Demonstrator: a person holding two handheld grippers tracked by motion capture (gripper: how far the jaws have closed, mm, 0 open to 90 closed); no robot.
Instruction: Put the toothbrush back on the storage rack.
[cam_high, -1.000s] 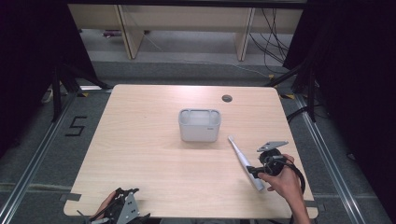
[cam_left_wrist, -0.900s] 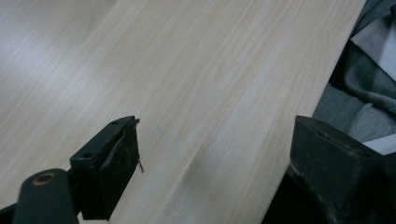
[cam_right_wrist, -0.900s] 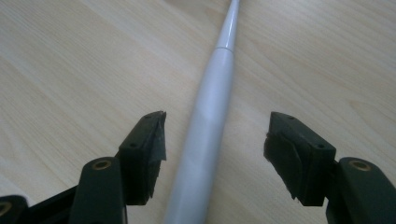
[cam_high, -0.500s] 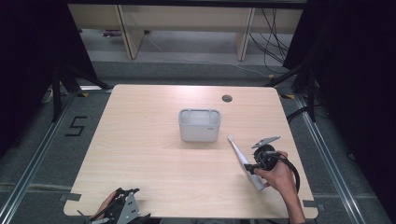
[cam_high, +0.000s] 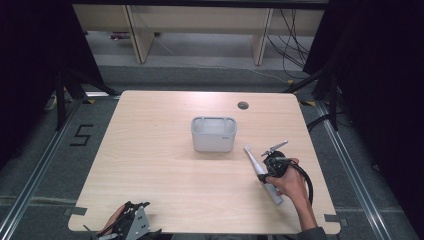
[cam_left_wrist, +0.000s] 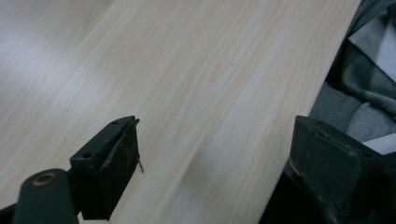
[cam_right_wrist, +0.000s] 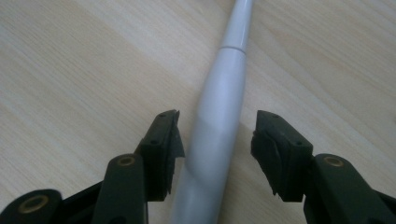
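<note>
On the wooden table (cam_high: 165, 165), the white handle (cam_high: 260, 172) lies diagonally, tip toward the container (cam_high: 214, 134).

The right gripper (cam_high: 265, 167) sits low over the table (cam_high: 160, 165) near its right front corner, held by the person's right hand (cam_high: 289, 182), with the forearm coming in from the table's front edge. In the right gripper view its jaws stand apart, one on each side of a slim white object (cam_right_wrist: 219, 102). The left gripper (cam_high: 131, 222) rests at the table's front left edge, jaws wide apart.
</note>
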